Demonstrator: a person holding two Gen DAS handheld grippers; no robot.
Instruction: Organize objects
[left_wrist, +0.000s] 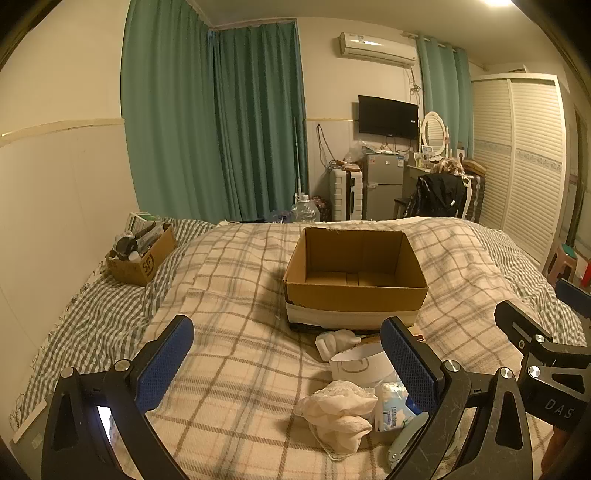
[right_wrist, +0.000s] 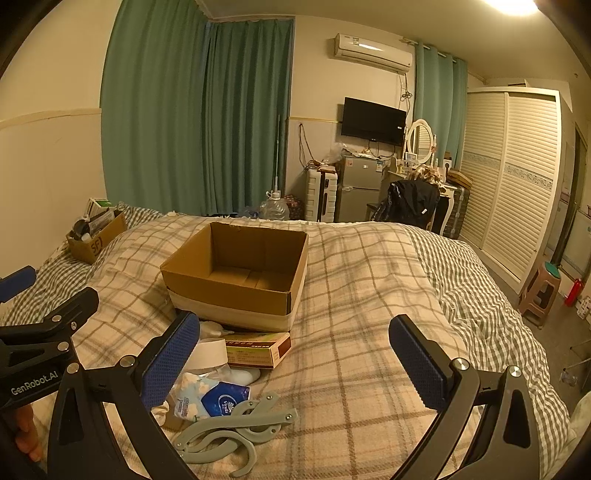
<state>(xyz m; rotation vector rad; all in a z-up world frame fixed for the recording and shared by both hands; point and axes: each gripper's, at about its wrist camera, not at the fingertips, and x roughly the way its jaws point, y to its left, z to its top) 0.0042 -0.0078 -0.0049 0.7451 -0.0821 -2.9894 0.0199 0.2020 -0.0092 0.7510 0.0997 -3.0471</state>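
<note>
Both tools hang wide open over the bed, and neither one holds or touches anything. Between the spread pads of my left tool I see only plaid blanket and the near edge of the clutter; my right tool frames bare blanket, with the clutter lying by its left finger.

Ahead of both tools sits the open cardboard box. As far as I can see into it, nothing lies inside, so I judge the organizing has not really begun.

Everything to be sorted lies between the tools and the box, bunched close together:
- a flat medicine-style carton, touching the near foot of the box
- a roll of white tape beside it
- a blue and white tissue pack
- a crumpled cream cloth, nearest my left tool
- a grey folding hanger, nearest my right tool
- a small white item by the box, too unclear to name

Far off to the left of my left tool stands a second, smaller box, already filled with odds and ends.
</note>
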